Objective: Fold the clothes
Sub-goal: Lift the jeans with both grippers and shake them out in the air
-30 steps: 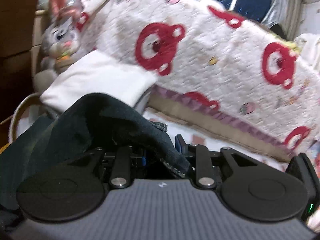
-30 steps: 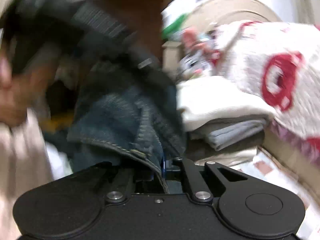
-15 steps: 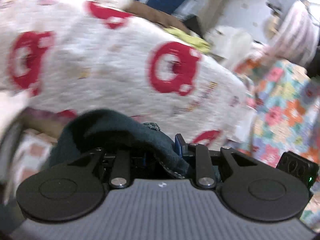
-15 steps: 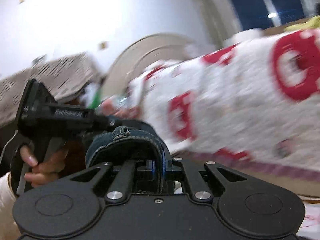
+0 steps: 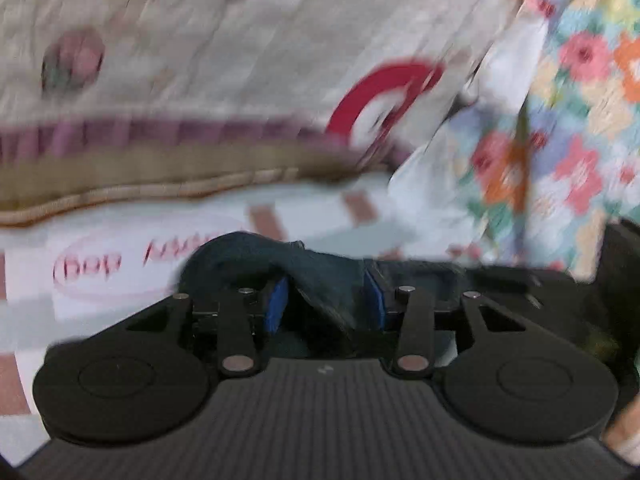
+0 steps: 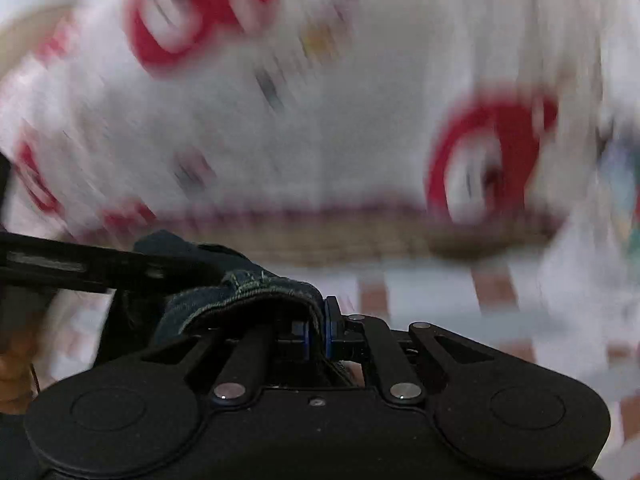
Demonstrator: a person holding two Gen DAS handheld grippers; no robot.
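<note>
Dark blue denim jeans [image 5: 240, 252] bunch over my left gripper [image 5: 325, 302], with a fold of the cloth pinched between its blue pads [image 5: 276, 306]. In the right wrist view, a stitched denim edge of the jeans [image 6: 240, 292] runs into my right gripper [image 6: 317, 328], whose jaws are shut tight on it. The black body of the left gripper [image 6: 60, 266] reaches in from the left, close beside the same cloth. Both views are blurred by motion. Most of the garment hangs out of sight below the grippers.
A white quilt [image 5: 200, 60] with red bear prints and a tan border lies piled ahead on the bed. Below it is a pale sheet [image 5: 120, 264] with pink lettering. Floral fabric [image 5: 560, 120] hangs at the right. A hand [image 6: 16, 360] shows at the lower left.
Both grippers have swung right and down along the bed with the jeans still in them. The plush toy, folded stack and window have left view. The left pads stand slightly wider apart.
</note>
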